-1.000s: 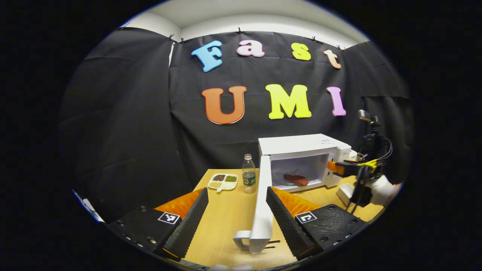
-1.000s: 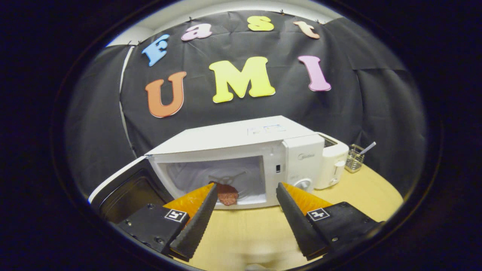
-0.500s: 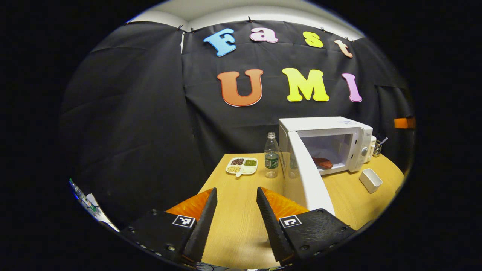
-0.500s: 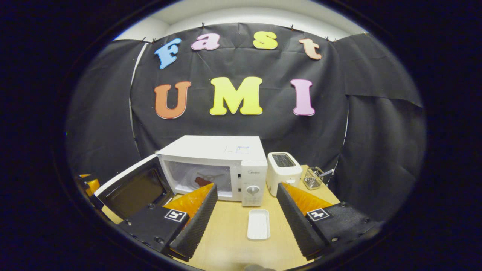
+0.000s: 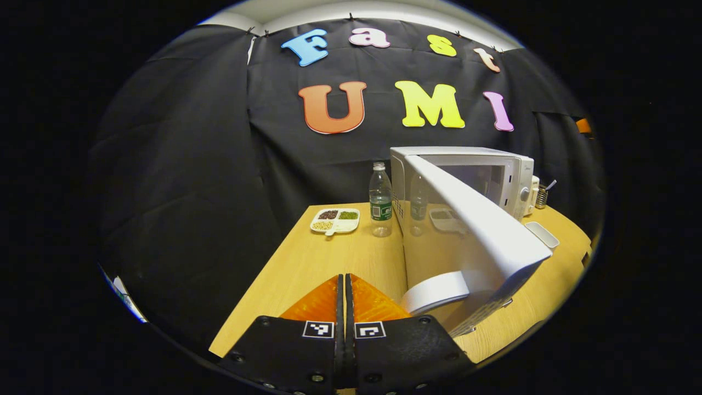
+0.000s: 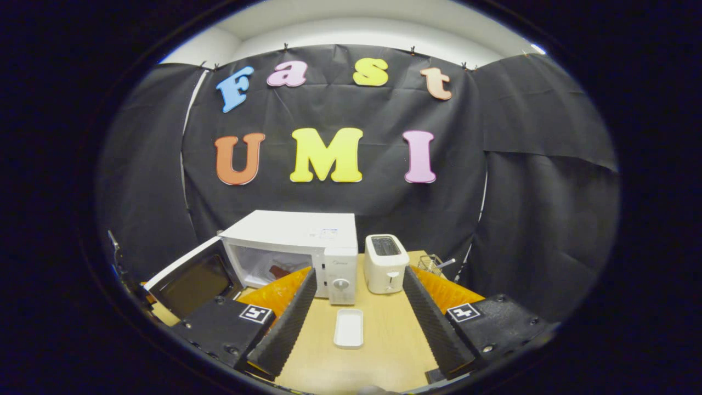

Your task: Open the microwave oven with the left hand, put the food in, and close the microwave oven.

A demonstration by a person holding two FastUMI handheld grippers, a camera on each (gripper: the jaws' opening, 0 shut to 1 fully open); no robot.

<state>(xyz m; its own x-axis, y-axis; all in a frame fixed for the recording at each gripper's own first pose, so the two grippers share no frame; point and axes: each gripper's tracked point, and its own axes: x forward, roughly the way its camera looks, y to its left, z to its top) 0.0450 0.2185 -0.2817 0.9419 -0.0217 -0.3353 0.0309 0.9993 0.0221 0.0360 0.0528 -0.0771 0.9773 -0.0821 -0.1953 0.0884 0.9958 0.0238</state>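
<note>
The white microwave (image 5: pixel 466 164) stands at the back of the wooden table with its door (image 5: pixel 477 225) swung partway out. My left gripper (image 5: pixel 344 285) is shut with nothing in it, just left of the door's handle (image 5: pixel 436 291), on the door's outer side. In the right gripper view the microwave (image 6: pixel 296 236) shows its open door (image 6: pixel 192 277) and a reddish piece of food (image 6: pixel 277 270) inside. My right gripper (image 6: pixel 359 272) is open and holds nothing, well back from the microwave.
A water bottle (image 5: pixel 380 200) and a divided plate of beans (image 5: pixel 335 220) sit left of the microwave. A white toaster (image 6: pixel 385 263), a wire basket (image 6: pixel 433 263) and a small white tray (image 6: pixel 349 328) are to its right on the wooden table (image 6: pixel 384 351).
My left gripper has shut and moved round to the outer side of the door near its handle. The door has swung partway inward. My right gripper has drawn back from the microwave.
</note>
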